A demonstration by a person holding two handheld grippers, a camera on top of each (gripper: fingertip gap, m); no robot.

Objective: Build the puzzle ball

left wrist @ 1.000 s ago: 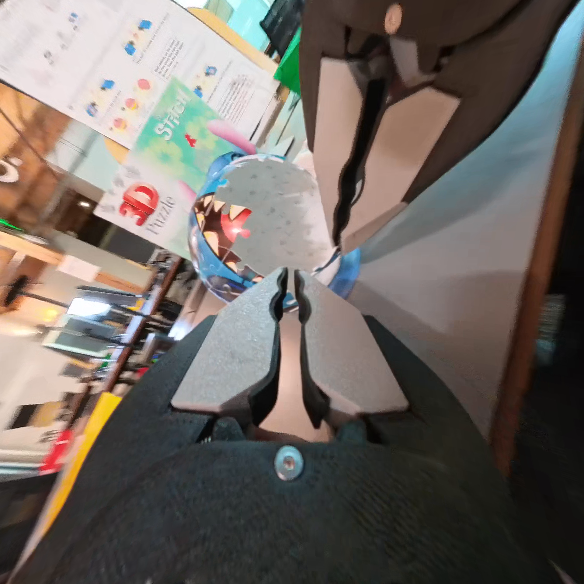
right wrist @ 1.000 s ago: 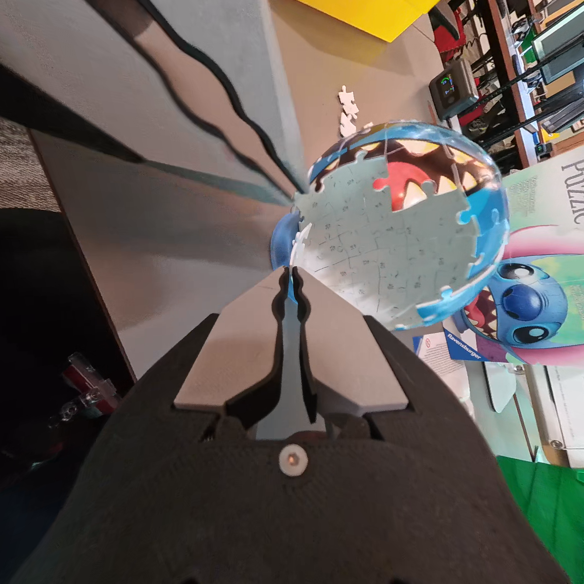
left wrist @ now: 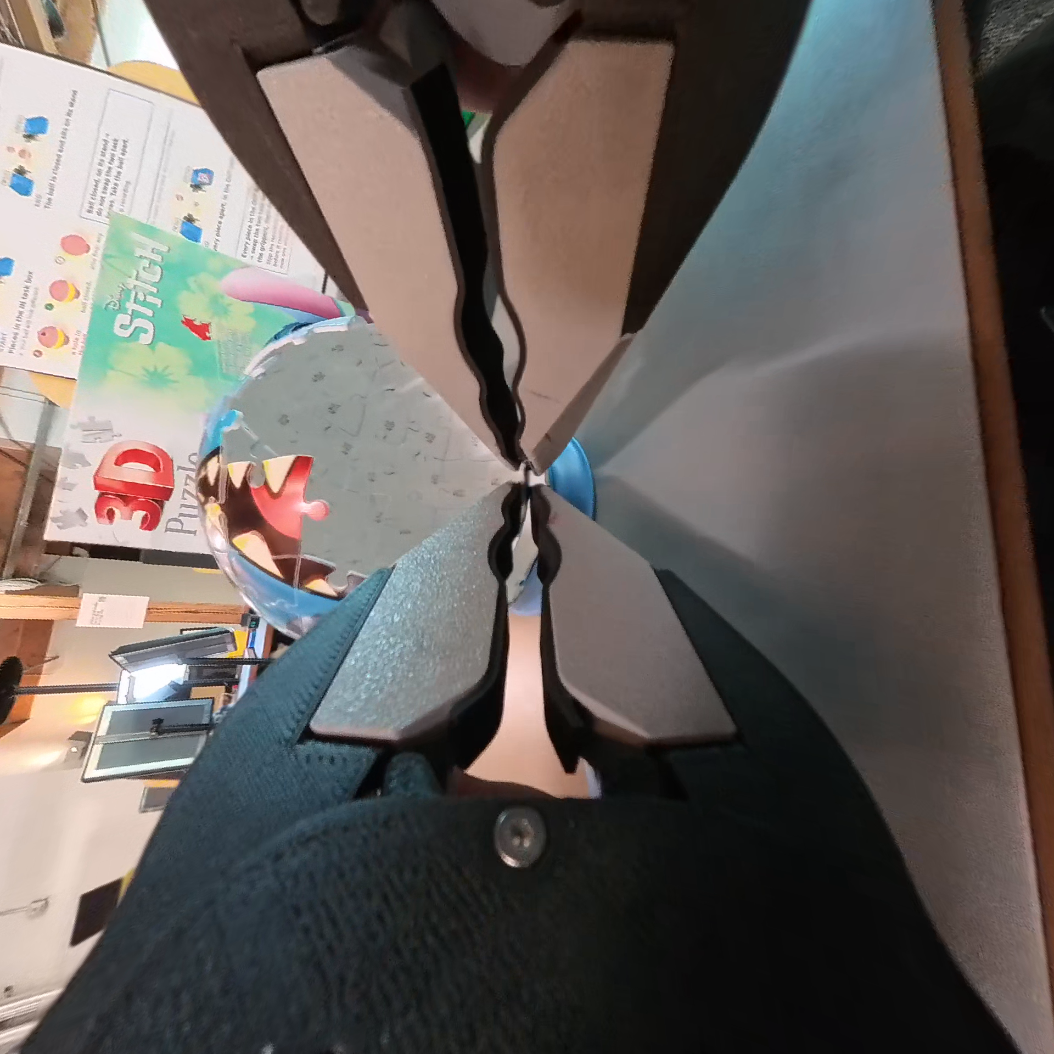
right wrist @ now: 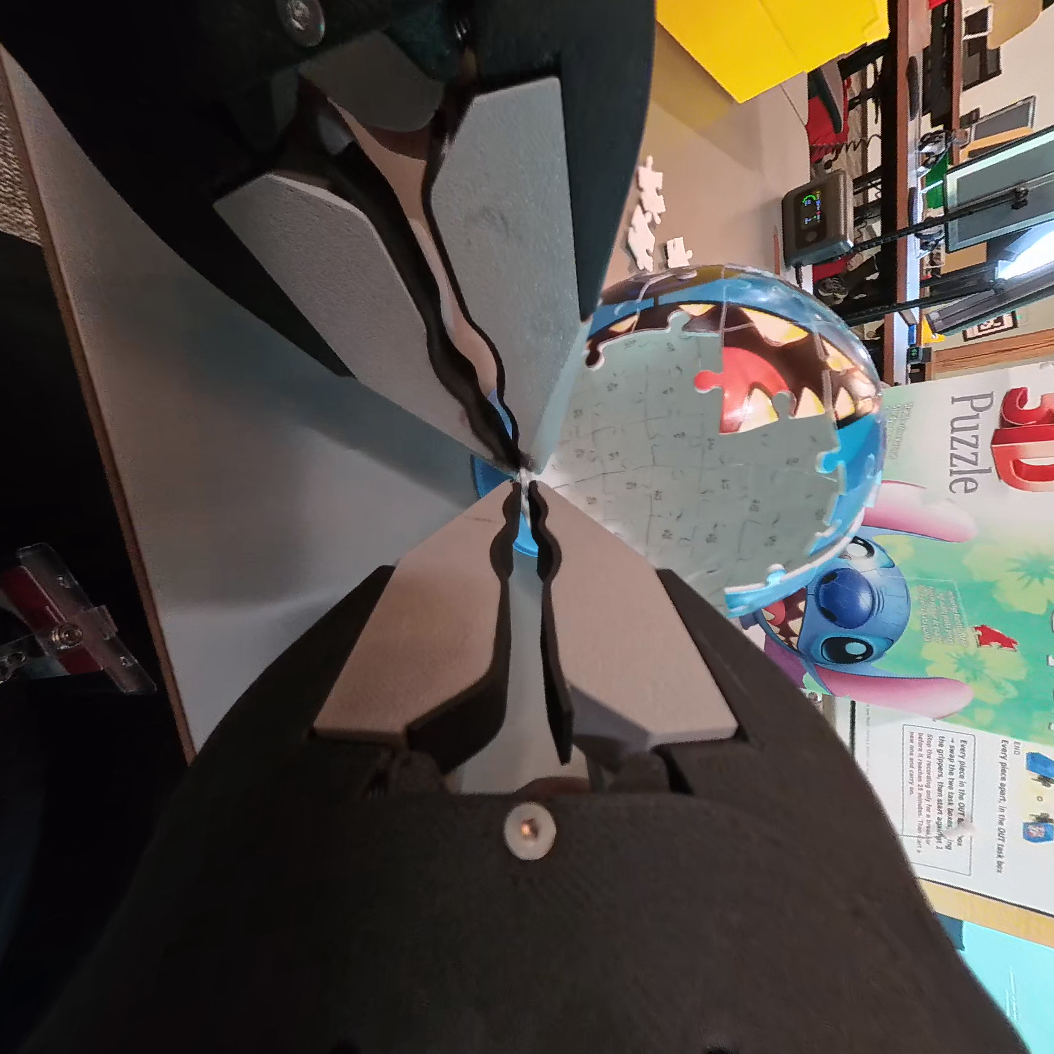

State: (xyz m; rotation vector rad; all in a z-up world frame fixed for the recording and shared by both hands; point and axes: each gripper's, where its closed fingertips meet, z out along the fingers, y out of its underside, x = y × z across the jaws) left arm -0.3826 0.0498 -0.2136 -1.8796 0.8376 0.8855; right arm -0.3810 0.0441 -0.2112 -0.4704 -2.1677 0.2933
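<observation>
Both hand-held grippers meet tip to tip at one spot on the ball's open rim. The left hand-held gripper (left wrist: 523, 505) has its grey, grainy pads nearly together, pinching a thin white bit of puzzle edge. The right hand-held gripper (right wrist: 526, 502) is clamped the same way on that white edge from the opposite side. I'd guess they're squeezing a piece into its neighbour, but the joint itself is too small to make out.

The half-built glossy plastic puzzle ball (right wrist: 713, 456) sits held up off the pale grey desk (left wrist: 798, 456), in front of the box. It's maybe a bit past half done: a curved shell of interlocked pieces, with the matte pale inner faces and their tiny printed marks visible, and a shiny blue rim plus a red-and-cream toothy mouth on the printed side. The knobby edge is still open, so a good chunk is left.

A few loose white puzzle pieces (right wrist: 650, 222) lie on the desk beyond the ball. The green cardboard puzzle box with a blue cartoon creature (right wrist: 941, 627) lies just behind it, next to a white printed instruction sheet (left wrist: 68, 171).
</observation>
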